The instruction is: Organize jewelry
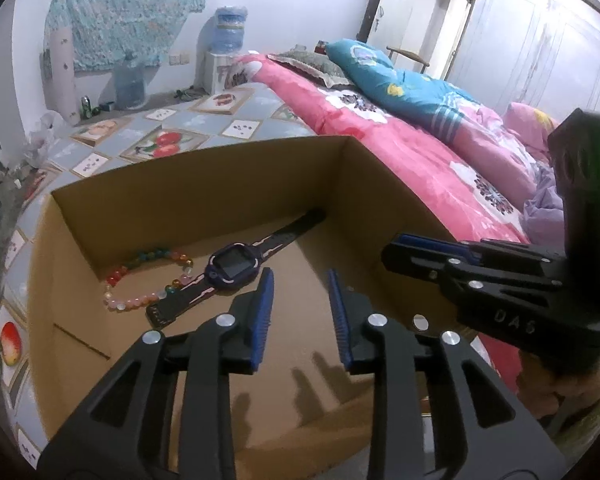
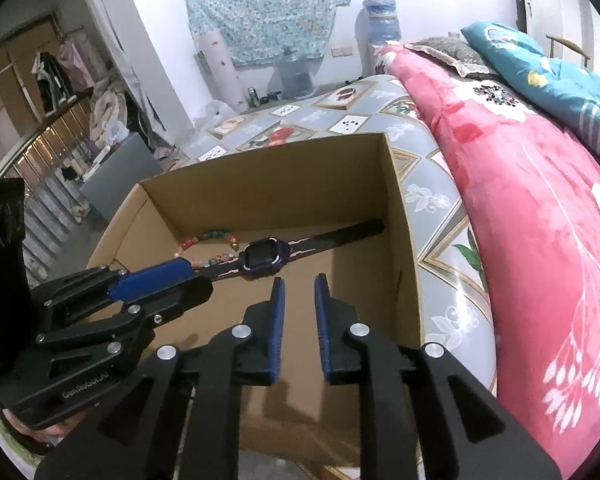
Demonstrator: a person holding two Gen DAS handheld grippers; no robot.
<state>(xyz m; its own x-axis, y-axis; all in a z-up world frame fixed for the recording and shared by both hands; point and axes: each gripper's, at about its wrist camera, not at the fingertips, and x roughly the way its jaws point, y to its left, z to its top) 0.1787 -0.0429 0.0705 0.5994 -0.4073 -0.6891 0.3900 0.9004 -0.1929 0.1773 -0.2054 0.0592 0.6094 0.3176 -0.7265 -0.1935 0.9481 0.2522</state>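
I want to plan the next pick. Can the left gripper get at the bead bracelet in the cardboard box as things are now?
Probably yes. The left gripper is open and empty above the open-topped cardboard box. The bead bracelet lies uncovered in the far corner, but the smartwatch strap crosses one end of it, so the watch may shift.

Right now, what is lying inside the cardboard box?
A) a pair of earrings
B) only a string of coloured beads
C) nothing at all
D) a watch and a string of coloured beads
D: on the floor of the cardboard box a dark-strapped watch lies stretched out, with a bracelet of coloured beads beside it near the far left corner, touching its strap.
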